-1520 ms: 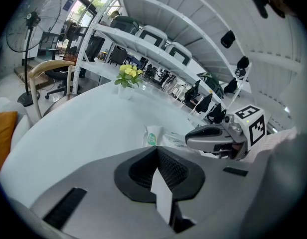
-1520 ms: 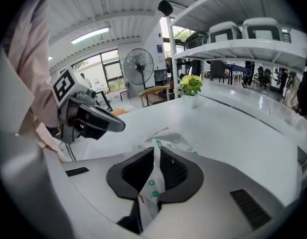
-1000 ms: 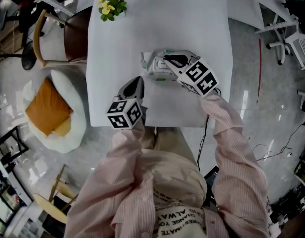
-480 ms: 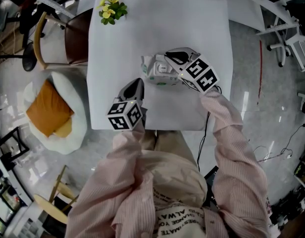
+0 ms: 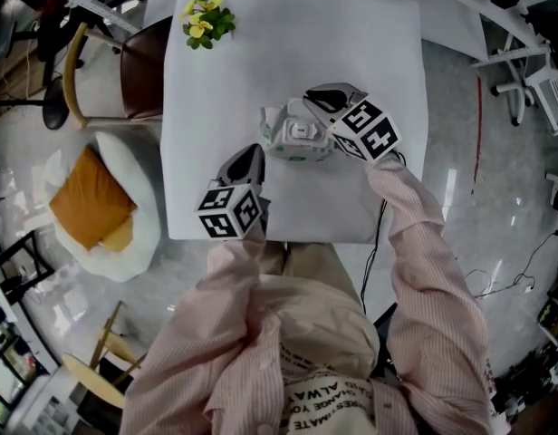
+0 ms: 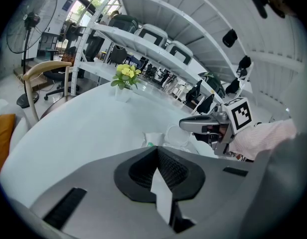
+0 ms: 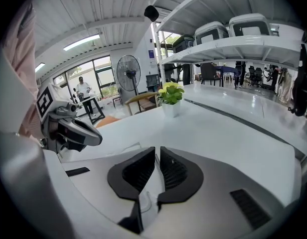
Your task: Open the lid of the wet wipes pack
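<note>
Head view: right tool [image 5: 310, 98] pinches wet wipes pack [image 5: 293, 141] lid [image 6: 176, 135]

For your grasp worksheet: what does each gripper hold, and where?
Right gripper pinches the wet wipes pack's clear lid by its edge; left gripper holds nothing.

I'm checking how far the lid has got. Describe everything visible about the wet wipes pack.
The wet wipes pack is a soft, crinkled white pouch with green print, lying flat near the middle of the table. Its translucent lid stands raised, apparently pinched in the shut right claw. The shut left claw sits beside its near-left corner; contact is unclear.
</note>
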The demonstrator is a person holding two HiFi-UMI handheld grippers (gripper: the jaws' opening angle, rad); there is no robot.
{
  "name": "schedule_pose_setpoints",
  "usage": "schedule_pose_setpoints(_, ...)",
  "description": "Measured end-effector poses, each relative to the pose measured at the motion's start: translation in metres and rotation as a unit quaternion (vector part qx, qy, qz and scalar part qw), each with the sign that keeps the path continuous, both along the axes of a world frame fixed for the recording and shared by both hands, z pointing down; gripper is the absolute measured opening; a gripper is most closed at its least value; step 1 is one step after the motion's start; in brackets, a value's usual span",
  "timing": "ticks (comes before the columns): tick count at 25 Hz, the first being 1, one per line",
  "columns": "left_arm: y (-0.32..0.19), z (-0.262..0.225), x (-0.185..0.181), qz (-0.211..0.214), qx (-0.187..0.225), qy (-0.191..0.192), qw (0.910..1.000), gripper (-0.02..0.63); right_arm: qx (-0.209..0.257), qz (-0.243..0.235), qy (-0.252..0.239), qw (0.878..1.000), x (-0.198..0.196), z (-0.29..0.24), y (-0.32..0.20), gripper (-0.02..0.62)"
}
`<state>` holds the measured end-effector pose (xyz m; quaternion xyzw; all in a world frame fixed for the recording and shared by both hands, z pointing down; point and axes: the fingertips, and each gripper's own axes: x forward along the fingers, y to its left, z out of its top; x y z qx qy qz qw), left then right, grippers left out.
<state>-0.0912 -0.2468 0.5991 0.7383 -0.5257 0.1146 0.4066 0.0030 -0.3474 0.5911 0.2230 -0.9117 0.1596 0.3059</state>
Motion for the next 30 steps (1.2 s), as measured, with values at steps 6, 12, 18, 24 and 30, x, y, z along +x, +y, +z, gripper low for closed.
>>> schedule_pose_setpoints(6, -0.003, 0.0, -0.001, -0.003, -0.001, -0.001, 1.0, -0.002, 0.0, 0.01, 0.001, 1.0, 0.001, 0.006, -0.008, 0.018)
schedule_pose_setpoints(12, -0.003, 0.0, 0.0, -0.005, -0.002, -0.002, 1.0, -0.002, -0.002, 0.018, 0.003, 1.0, 0.001, 0.013, -0.013, 0.018)
schedule_pose_setpoints(18, -0.004, -0.002, 0.001, -0.004, 0.002, -0.001, 1.0, -0.002, 0.014, 0.03, 0.012, 0.999, 0.001, 0.013, -0.015, 0.019)
schedule_pose_setpoints(24, -0.009, -0.017, 0.004, 0.009, 0.02, 0.0, 0.9998, -0.002, 0.016, 0.068, -0.035, 0.997, 0.003, -0.009, -0.015, 0.023)
schedule_pose_setpoints(30, -0.011, -0.037, 0.008, 0.029, 0.041, 0.002, 0.9988, -0.002, 0.027, 0.095, -0.074, 0.992, 0.008, -0.043, -0.012, 0.014)
